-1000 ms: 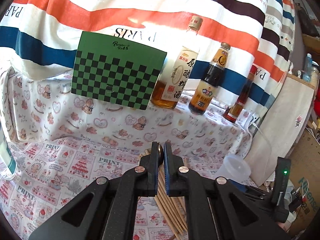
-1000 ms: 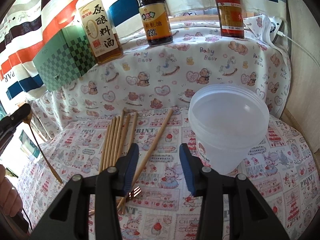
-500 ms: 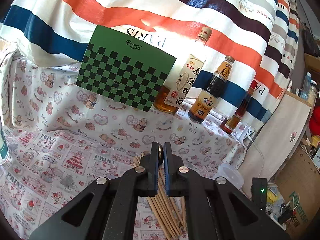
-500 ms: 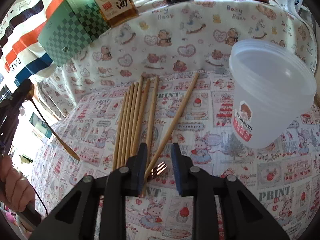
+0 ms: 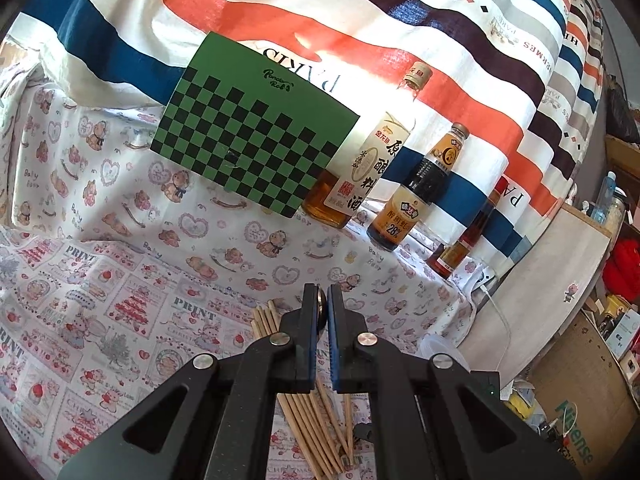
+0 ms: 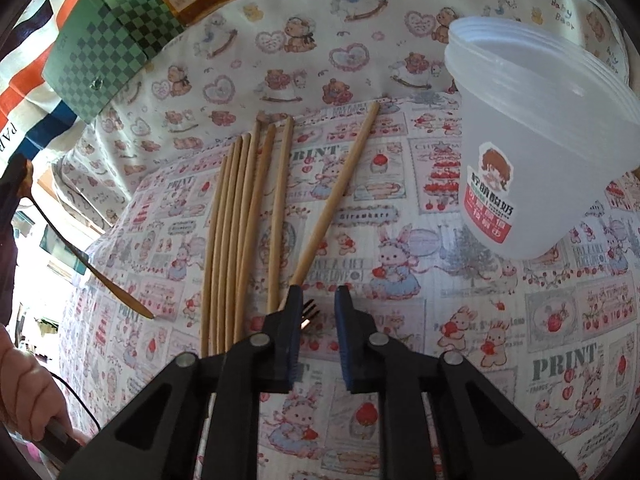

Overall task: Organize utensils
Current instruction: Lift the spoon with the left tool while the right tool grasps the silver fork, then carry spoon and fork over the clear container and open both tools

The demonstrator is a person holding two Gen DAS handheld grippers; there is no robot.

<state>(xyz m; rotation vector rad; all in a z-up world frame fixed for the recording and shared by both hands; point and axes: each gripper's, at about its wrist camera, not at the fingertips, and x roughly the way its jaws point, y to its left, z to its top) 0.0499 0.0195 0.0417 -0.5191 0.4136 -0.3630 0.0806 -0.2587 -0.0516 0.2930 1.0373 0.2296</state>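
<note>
Green checkered box beside three sauce bottles against striped cloth, above cartoon-print tablecloth.

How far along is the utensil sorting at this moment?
Nothing shows inside the plastic tub yet. In hand: the left hand-held gripper is shut on a spoon, held off the table. The right hand-held gripper is open around the fork lying on the cloth. Left: the fork and all the chopsticks are on the table.

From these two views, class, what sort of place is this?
Probably a makeshift home kitchen or dining table: chopsticks lie on a printed cloth, a plastic tub stands alongside, and condiment bottles line the back.
</note>
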